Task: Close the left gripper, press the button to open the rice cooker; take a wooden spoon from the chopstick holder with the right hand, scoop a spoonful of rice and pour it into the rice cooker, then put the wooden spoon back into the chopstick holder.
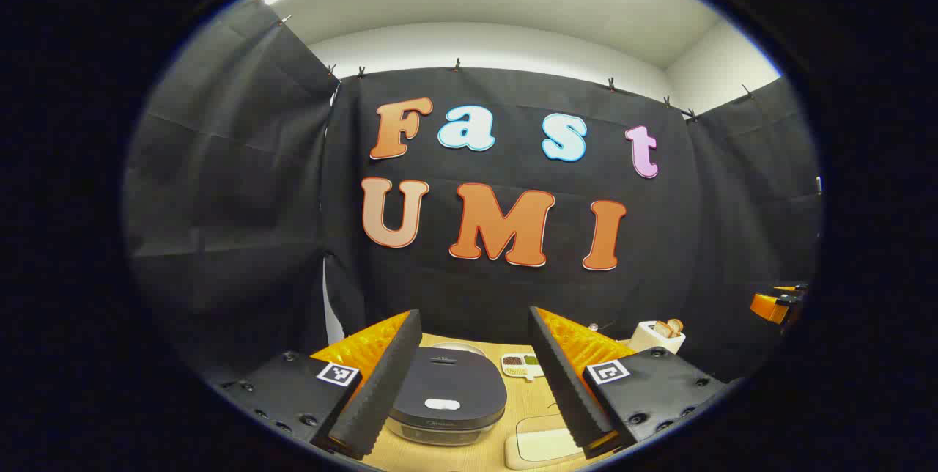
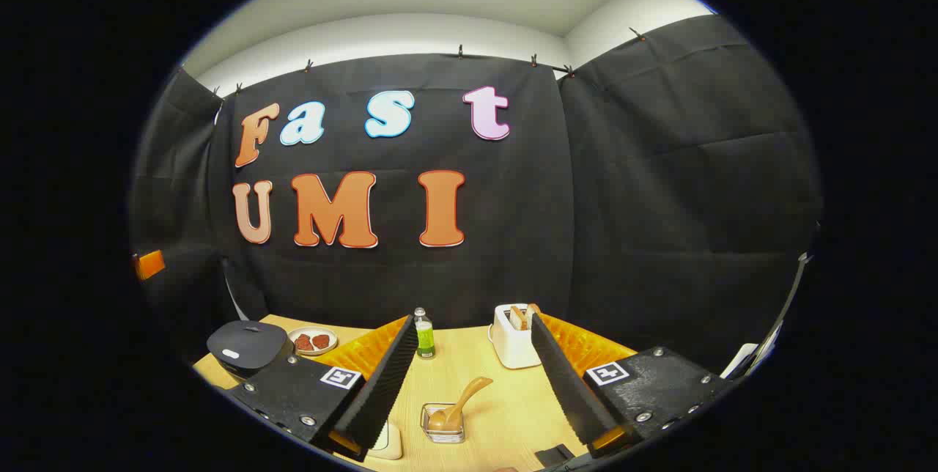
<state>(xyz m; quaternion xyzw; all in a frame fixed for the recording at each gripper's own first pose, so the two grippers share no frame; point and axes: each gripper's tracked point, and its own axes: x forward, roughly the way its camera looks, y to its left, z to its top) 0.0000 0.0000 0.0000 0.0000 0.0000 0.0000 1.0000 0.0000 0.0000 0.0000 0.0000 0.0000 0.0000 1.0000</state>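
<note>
1. The left gripper (image 1: 475, 384) stood wide, empty, raised above the rice cooker (image 1: 447, 397), which sat framed between its fingers with the lid down.
2. The right gripper (image 2: 469, 391) also gaped, holding nothing; the wooden spoon (image 2: 462, 402) leaned in the clear chopstick holder (image 2: 442, 423) just ahead.
3. Risk: pressing the cooker's button (image 1: 442, 404) with the fingers apart could straddle or miss it.
4. Risk: a careless grab might tip the light holder.
5. Both grippers were held level, aimed forward over the table (image 2: 506, 402).
</note>
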